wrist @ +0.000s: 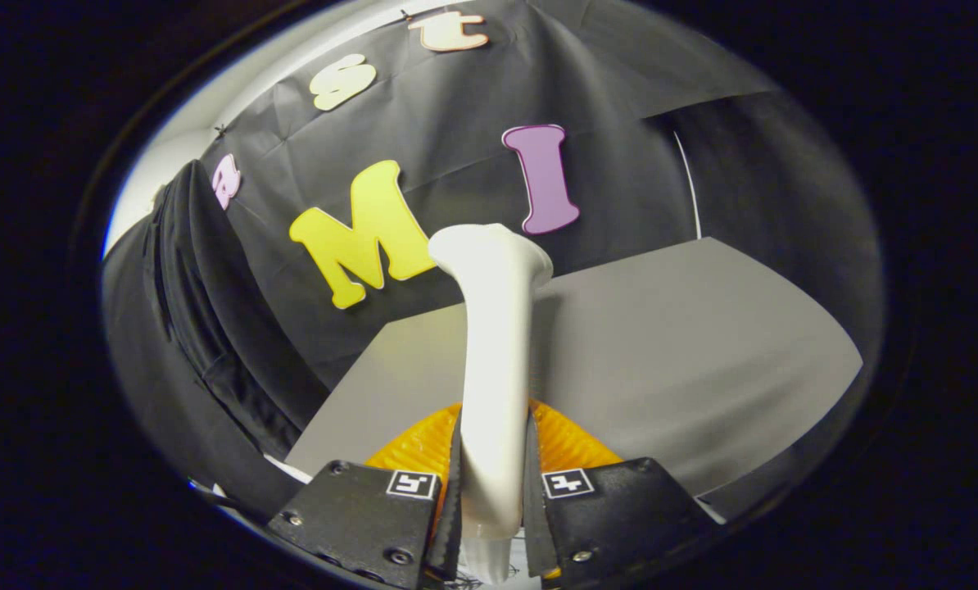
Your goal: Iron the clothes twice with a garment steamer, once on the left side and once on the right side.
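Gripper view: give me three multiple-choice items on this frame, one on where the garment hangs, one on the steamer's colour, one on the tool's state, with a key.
1. Where does the dark garment hang, relative to the garment steamer?
A. To its left, against the booth wall
B. Flat on the grey table
C. Draped over the steamer head

2. What colour is the garment steamer?
A. Purple
B. White
C. Green

3. What is the tool doing?
A. Open, with nothing in it
B. Shut on the garment
C. Shut on the garment steamer's handle

Key: 1 A, the black cloth hangs left of the steamer, beside the grey table. 2 B, handle and flared head are white. 3 C, both fingers press the handle's sides.
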{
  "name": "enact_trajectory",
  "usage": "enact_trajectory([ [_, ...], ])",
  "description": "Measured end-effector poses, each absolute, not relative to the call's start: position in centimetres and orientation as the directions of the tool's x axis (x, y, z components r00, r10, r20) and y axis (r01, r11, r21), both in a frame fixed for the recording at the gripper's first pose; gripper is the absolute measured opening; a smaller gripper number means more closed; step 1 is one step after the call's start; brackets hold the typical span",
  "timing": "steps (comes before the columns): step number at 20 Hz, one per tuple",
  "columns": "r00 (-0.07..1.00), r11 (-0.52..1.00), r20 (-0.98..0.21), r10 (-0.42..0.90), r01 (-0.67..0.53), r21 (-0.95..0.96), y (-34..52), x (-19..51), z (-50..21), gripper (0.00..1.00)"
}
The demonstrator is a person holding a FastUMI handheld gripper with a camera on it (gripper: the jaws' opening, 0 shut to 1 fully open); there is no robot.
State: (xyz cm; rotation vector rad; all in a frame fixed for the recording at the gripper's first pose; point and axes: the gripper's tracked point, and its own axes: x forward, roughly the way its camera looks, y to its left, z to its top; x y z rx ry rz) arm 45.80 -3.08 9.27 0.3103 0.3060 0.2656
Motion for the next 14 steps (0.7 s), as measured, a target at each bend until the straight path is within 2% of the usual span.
enact_trajectory([
  [3, 0.916, 0.903, -0.233, 0.326, -0.229, 0.363, -2.4, 43.8, 10.3, 0.34],
  [14, 0.954, 0.930, -0.112, 0.279, -0.240, 0.277, 4.0, 35.1, 17.9, 0.33],
])
